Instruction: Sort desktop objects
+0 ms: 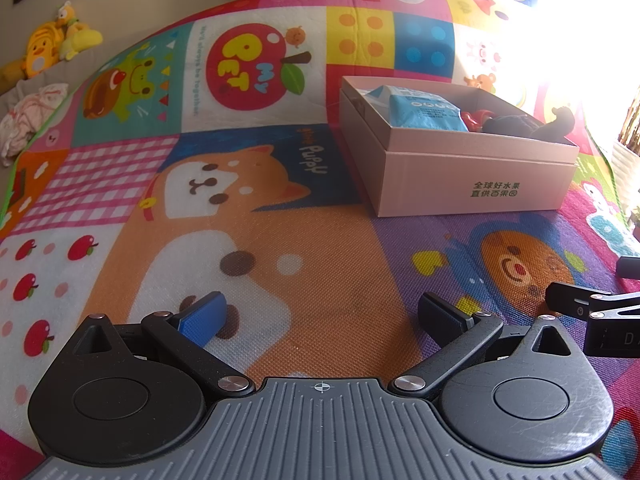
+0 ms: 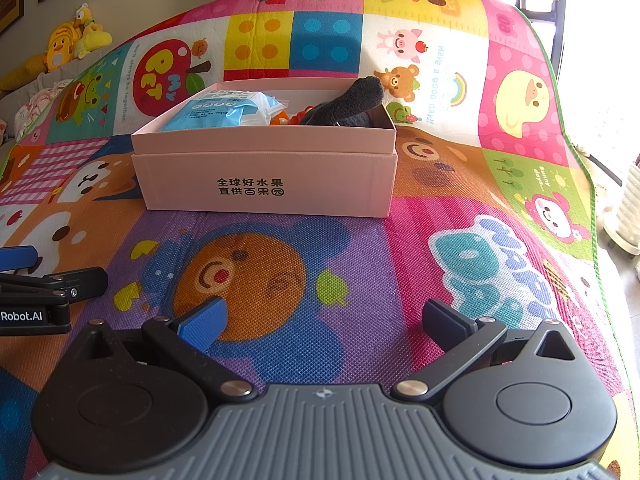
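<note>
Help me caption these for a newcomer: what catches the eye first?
The bright cartoon play mat fills both views. On it, ahead of both open, empty tongs, sits a pink box holding a blue packet on the left, a dark plush toy on the right, something red-orange between. Yellow plush toys sit far left.

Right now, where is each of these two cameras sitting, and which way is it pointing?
Left wrist view: sits on the left claw, low over the play mat, looking forward at the pink box ahead to its right; its own open fingers show, plus the right claw's tip at the right edge.
Right wrist view: sits on the right claw, facing the box nearly head-on; its open fingers show, the left claw at the left edge.
Shared: mat, box, blue packet, dark plush.
</note>
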